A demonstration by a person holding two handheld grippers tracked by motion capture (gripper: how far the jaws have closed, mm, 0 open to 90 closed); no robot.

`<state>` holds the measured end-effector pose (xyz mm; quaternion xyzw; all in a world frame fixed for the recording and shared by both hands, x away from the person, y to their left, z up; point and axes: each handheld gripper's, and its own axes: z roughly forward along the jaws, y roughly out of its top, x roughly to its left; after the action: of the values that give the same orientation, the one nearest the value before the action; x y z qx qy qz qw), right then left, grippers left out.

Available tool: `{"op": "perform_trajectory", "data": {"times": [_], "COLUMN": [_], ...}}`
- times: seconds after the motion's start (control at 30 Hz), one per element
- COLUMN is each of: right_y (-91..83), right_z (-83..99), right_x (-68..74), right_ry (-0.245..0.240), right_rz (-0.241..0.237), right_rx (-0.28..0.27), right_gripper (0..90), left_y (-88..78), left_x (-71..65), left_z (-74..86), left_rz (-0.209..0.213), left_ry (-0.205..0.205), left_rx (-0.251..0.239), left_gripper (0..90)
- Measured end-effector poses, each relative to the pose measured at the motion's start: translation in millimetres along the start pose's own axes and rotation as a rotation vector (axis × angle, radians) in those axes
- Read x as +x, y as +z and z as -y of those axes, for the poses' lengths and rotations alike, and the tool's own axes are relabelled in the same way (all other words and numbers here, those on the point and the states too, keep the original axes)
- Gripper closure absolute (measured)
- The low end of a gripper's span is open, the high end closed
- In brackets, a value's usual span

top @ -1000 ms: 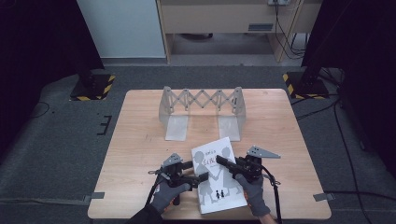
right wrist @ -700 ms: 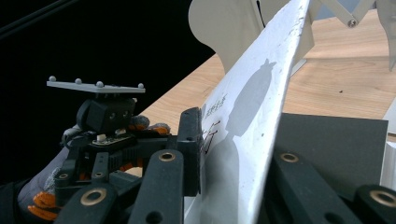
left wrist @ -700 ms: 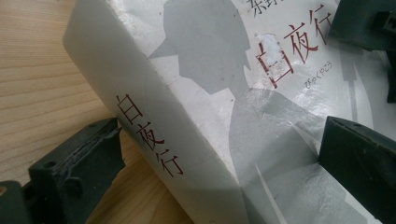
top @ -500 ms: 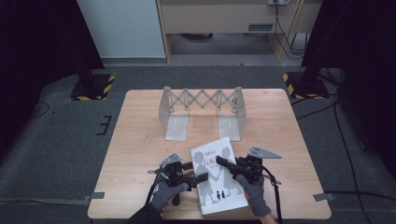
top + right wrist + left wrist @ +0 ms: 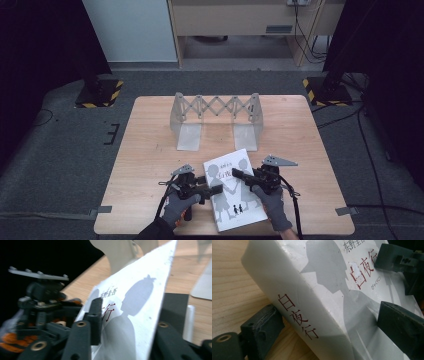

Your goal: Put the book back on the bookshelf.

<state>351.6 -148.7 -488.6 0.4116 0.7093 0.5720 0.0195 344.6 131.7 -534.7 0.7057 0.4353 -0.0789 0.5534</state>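
Book: White paperback (image 5: 235, 190) lies on the tabletop (image 5: 150, 150) near your edge, between your two hands, spine to your left, well short of the rack (image 5: 215, 107).
Left claw: The left claw (image 5: 214, 189) stands spread wide astride the spine. One jaw sits low by the wood and the other is over the cover. The jaws have just been closing with the book between them, and the pads do not yet look pressed home.
Right claw: The right claw (image 5: 236, 173) reaches in over the far right part of the cover. Its jaws have just been opening a little with the book's edge between them. One pad lies against the cover, but you cannot tell whether it is pinching.
Step in hand: It looks like a handover of the grip at the spine, with the left side taking over.
How to do it well: Seat the low jaw fully under the spine before you squeeze. Close squarely across the thickness, not on a corner. Keep the right side steady until the left holds firm, so that the book does not slide or fan open.
Risk: A glossy cover and a rounded spine may let the pads slip.
Hard to make out: The right gripper view is blurred, and its far jaw is hidden behind the page edge. The book's underside is out of sight, as is its contact with the wood. The left gripper view cuts off the lower half of the cover.
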Motion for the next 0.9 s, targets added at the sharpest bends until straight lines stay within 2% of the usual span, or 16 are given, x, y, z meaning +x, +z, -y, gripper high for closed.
{"op": "perform_trajectory", "data": {"times": [0.07, 0.1, 0.13, 0.23, 0.33, 0.4, 0.43, 0.6, 0.63, 0.7, 0.9], "right_y": [2.4, 2.4, 4.7, 4.0, 3.5, 3.7, 3.3, 1.2, -0.7, -1.8, -2.1], "right_z": [-0.2, -0.2, 1.2, 5.1, 5.6, 6.8, 7.3, 8.2, 8.5, 9.1, 9.5], "right_x": [2.0, 2.0, 2.0, -1.2, -2.3, -3.3, -3.2, -3.7, -3.3, -4.5, -8.3], "right_ry": [-0.052, -0.052, -0.083, -0.087, -0.088, -0.108, -0.110, -0.113, -0.112, -0.101, -0.062], "right_rz": [0.047, 0.047, 0.096, 0.110, 0.127, 0.153, 0.170, 0.177, 0.201, 0.212, 0.197], "right_rx": [0.021, 0.021, 0.038, 0.027, 0.024, 0.024, 0.024, 0.015, 0.016, 0.028, 0.031], "right_gripper": [53.4, 53.4, 43.9, 38.7, 32.8, 28.9, 28.3, 27.6, 27.0, 27.3, 29.6], "left_y": [0.6, 0.6, 1.0, 0.8, -0.8, -0.1, 0.2, -1.5, -2.1, -2.0, -2.3], "left_x": [0.1, 0.1, -1.6, -3.8, -3.7, -5.3, -6.0, -6.5, -7.5, -7.1, -8.8], "left_z": [0.3, 0.3, 0.7, 0.1, -0.5, 0.2, 0.2, -0.7, -0.6, 0.4, -0.7], "left_rz": [0.006, 0.006, 0.001, -0.008, -0.008, -0.020, -0.027, -0.022, -0.028, -0.029, -0.028], "left_ry": [-0.011, -0.011, -0.004, 0.017, 0.010, 0.007, 0.010, 0.008, 0.008, 0.000, -0.003], "left_rx": [0.006, 0.006, 0.011, 0.011, 0.003, -0.003, -0.003, -0.013, -0.015, -0.019, -0.019], "left_gripper": [8.5, 9.8, 11.6, 12.2, 15.7, 16.3, 16.3, 18.6, 20.0, 20.7, 21.3]}}
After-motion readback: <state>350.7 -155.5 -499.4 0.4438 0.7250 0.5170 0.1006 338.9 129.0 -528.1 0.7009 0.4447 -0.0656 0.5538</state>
